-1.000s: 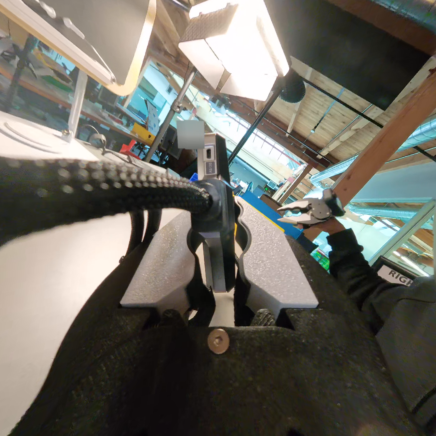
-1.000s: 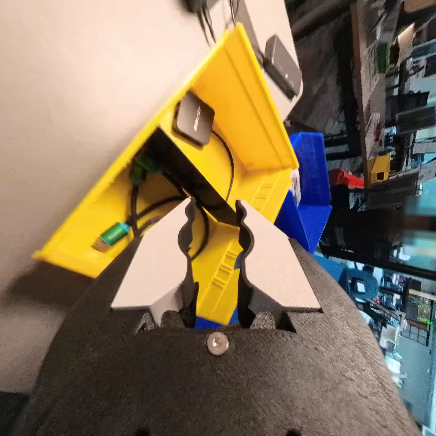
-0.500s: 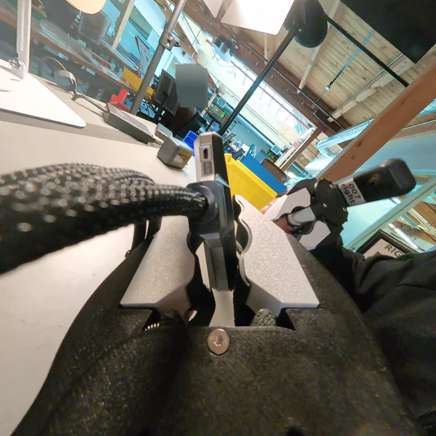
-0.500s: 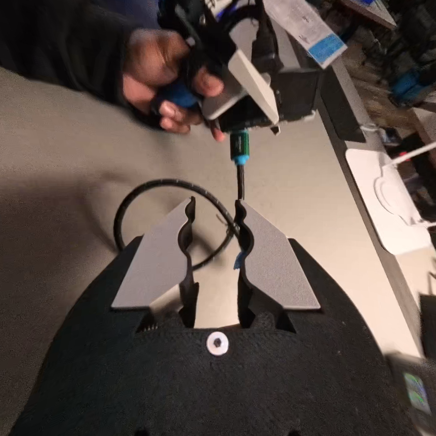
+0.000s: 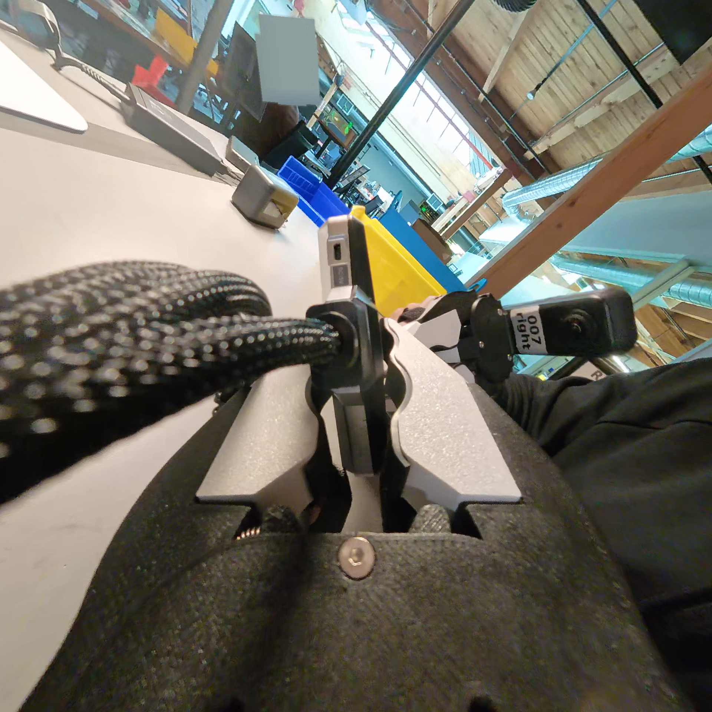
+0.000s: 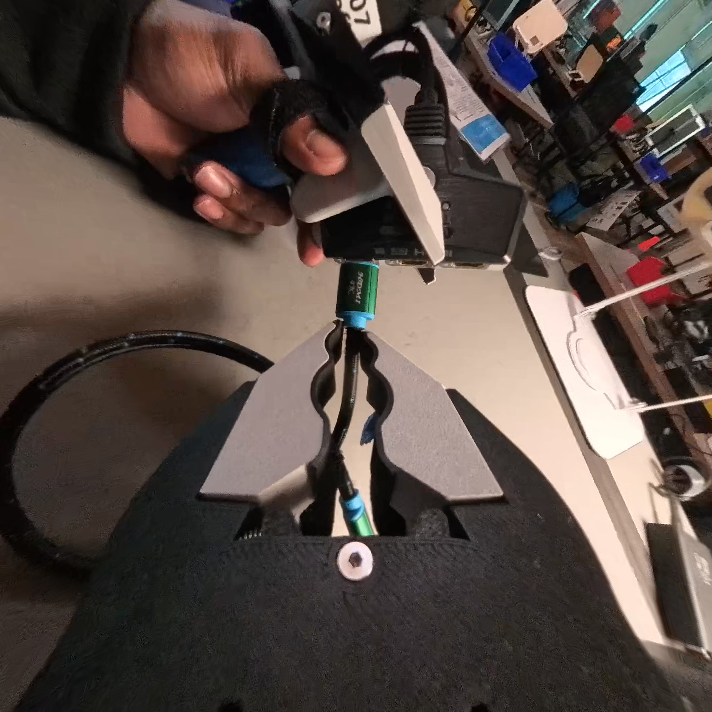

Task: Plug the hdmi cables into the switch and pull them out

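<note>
Right wrist view: right gripper (image 6: 350, 335) nearly closed on the thin black cable (image 6: 344, 400) just behind the green HDMI plug (image 6: 356, 294), which sits in the switch (image 6: 477, 215) port at far centre. Left wrist view: left gripper (image 5: 348, 335) clamped on the switch (image 5: 345, 266), held edge-on above the white table (image 5: 96, 215); a thick braided cable (image 5: 154, 327) runs off left from it.
</note>
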